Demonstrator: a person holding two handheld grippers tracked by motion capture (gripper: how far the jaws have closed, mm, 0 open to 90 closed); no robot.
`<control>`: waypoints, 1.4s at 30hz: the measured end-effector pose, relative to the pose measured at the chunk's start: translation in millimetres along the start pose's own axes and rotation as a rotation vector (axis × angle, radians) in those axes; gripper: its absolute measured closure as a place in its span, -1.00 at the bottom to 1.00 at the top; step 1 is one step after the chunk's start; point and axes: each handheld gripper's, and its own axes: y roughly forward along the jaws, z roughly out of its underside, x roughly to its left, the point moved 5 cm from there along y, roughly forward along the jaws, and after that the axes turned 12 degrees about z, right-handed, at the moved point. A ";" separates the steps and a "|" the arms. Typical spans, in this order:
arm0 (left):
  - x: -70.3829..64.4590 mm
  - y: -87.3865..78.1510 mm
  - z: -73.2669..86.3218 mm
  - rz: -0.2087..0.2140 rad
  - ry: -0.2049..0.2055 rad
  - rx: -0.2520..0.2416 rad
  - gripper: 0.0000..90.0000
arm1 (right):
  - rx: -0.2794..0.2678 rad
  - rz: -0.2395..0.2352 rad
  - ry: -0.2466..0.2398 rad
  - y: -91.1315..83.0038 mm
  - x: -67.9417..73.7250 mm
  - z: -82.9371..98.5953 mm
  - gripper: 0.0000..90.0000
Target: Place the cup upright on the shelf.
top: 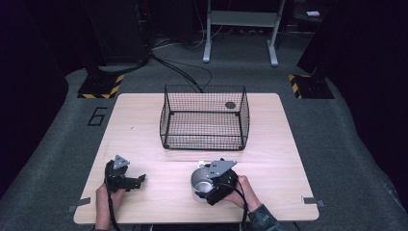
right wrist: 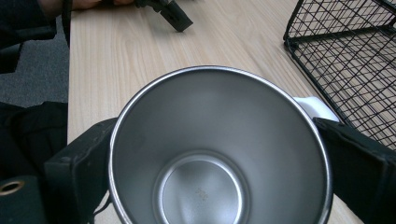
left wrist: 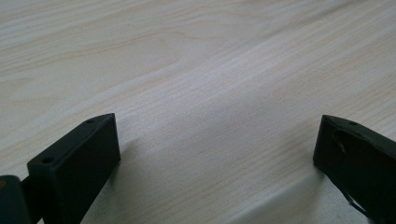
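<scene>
Steel mug (right wrist: 219, 154) clamped between jaws of right hand-held gripper (top: 211, 185), lower centre of bench (top: 269, 159). Left hand-held gripper (top: 126, 179) released, lower left, jaws spread. Wire basket (top: 204, 118) above.

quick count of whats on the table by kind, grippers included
steel cup: 1
wire basket: 1
hand-held gripper: 2, the left hand-held gripper and the right hand-held gripper
total: 4
</scene>
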 end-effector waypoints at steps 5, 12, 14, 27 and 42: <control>-0.3 0.4 -0.2 -0.001 -0.006 -0.007 -0.99 | 0.003 0.001 -0.002 0.1 -0.8 -0.5 -0.88; 0.0 0.0 0.0 0.000 0.000 0.000 -0.99 | -0.008 0.008 0.012 -0.5 0.8 0.0 -0.87; 0.0 0.0 0.0 0.000 0.000 0.000 -0.99 | -0.016 -0.001 0.031 -1.6 1.1 -1.2 -0.87; 0.0 0.0 0.0 0.000 0.000 0.000 -0.99 | -0.026 0.023 0.053 -7.3 -10.1 -9.9 -0.87; 0.0 0.0 0.0 0.000 0.000 -0.001 -0.99 | -0.020 0.072 0.080 -11.5 -27.9 -13.3 -0.87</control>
